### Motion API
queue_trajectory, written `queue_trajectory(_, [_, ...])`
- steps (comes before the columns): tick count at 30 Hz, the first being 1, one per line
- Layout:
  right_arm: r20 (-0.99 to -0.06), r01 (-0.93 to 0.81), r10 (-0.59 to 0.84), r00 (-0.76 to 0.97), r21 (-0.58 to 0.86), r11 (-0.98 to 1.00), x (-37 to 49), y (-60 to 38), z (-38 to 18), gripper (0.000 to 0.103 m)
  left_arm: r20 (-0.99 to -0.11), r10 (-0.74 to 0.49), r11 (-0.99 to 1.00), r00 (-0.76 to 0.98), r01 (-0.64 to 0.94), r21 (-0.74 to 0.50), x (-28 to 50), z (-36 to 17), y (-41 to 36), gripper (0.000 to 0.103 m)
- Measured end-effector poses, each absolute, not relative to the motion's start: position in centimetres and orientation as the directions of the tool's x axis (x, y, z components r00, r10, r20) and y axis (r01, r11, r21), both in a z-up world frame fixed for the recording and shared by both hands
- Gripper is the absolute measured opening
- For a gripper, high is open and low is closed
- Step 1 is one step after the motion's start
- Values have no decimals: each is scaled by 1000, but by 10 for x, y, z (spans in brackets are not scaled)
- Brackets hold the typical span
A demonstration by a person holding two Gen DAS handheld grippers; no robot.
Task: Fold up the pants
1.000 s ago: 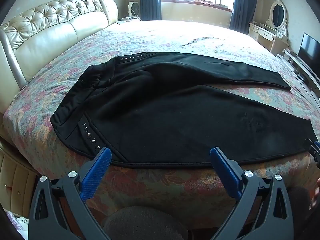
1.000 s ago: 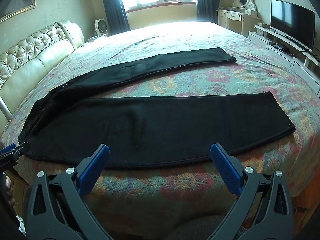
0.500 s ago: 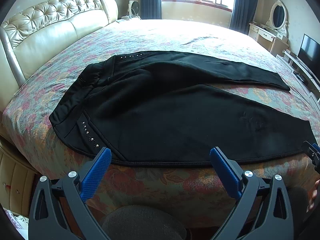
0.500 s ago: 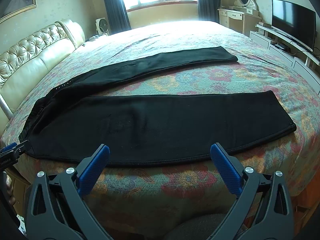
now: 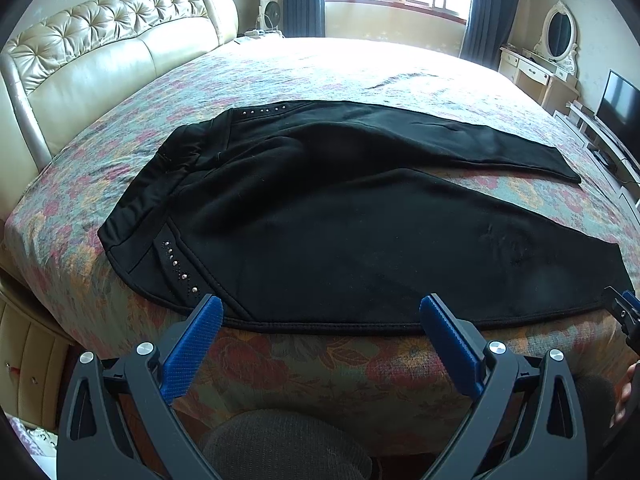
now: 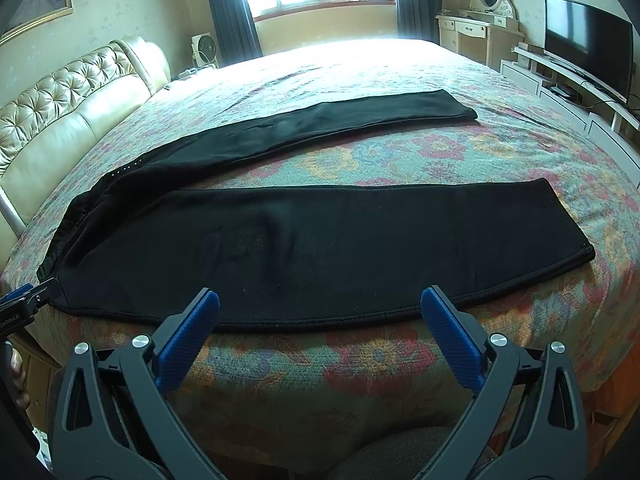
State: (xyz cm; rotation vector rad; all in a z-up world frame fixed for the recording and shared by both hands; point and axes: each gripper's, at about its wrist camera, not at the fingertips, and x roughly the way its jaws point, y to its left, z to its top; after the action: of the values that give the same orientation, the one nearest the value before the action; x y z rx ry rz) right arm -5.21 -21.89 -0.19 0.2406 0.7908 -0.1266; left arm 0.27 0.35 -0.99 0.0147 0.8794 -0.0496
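Note:
Black pants (image 5: 340,216) lie flat on the floral bedspread, waistband to the left, legs spread apart to the right; they also show in the right wrist view (image 6: 320,236). Silver studs mark the pockets. My left gripper (image 5: 320,312) is open and empty, just short of the near seam below the hip. My right gripper (image 6: 320,304) is open and empty at the near edge of the near leg. The far leg (image 6: 320,124) runs diagonally toward the bed's far right.
The bed (image 5: 320,364) has a padded cream headboard (image 5: 100,68) on the left. A dressing table (image 6: 476,36) and a TV (image 6: 588,40) on a low unit stand at the right. A window with dark curtains is behind. A small fan (image 5: 270,14) stands near the headboard.
Both grippers have shifted very slightly closer to the pants' near edge. The pants have not moved.

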Motion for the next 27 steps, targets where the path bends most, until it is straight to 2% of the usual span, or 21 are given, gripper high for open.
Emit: queue_trajectory(27, [-723,193,-12,690,168,967,-49,-213,-5,101,-782,-61,997,620,77,-16,3,-11,0,98])
